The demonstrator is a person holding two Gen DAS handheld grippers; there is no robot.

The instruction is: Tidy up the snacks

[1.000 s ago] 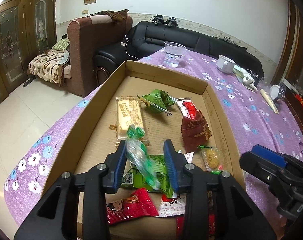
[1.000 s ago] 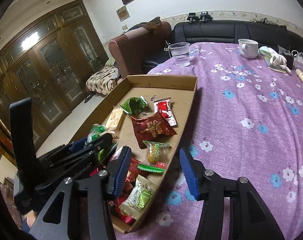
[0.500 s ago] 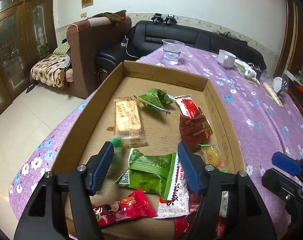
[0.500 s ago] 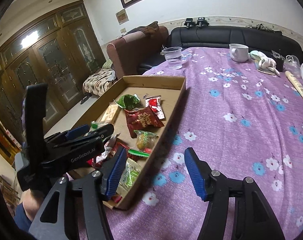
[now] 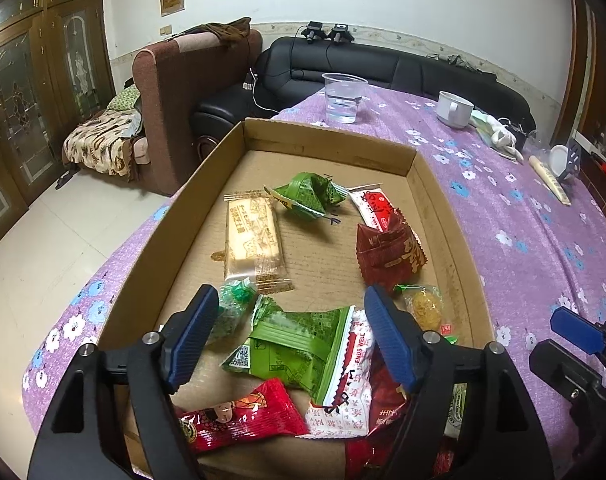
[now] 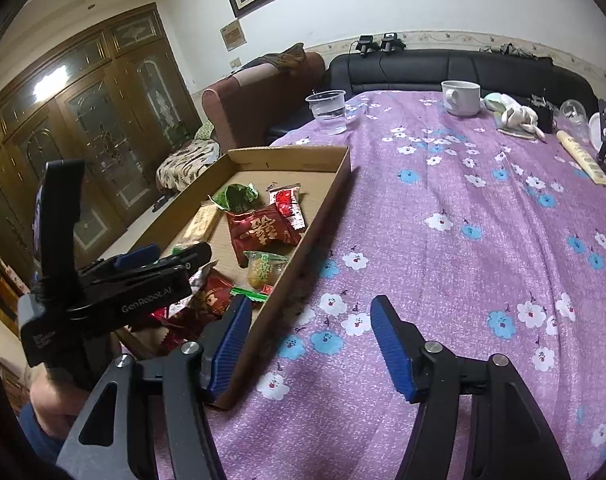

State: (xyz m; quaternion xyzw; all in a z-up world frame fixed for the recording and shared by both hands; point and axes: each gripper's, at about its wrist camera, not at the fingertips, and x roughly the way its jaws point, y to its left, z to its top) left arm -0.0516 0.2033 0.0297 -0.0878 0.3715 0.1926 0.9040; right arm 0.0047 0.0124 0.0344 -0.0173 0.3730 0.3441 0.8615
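While jaws widen, left gripper [image 5: 291, 340] hangs over near end of box [image 5: 443, 200], nothing gripped; green pack [image 5: 299, 344] lies below between pads, green candy [image 5: 231, 304] beside left pad. Biscuit [image 5: 253, 236], red bag [image 5: 387, 252] farther in box.

Right view: right gripper [image 6: 311, 344] opening too, empty, straddling box's [image 6: 303, 248] near corner and purple cloth [image 6: 463, 240]. Left gripper [image 6: 159, 260] over snacks. Cup [image 6: 331, 112], mug [image 6: 461, 98] beyond.

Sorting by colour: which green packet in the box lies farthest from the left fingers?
The crumpled green packet near the box's far wall, beside the biscuit pack.
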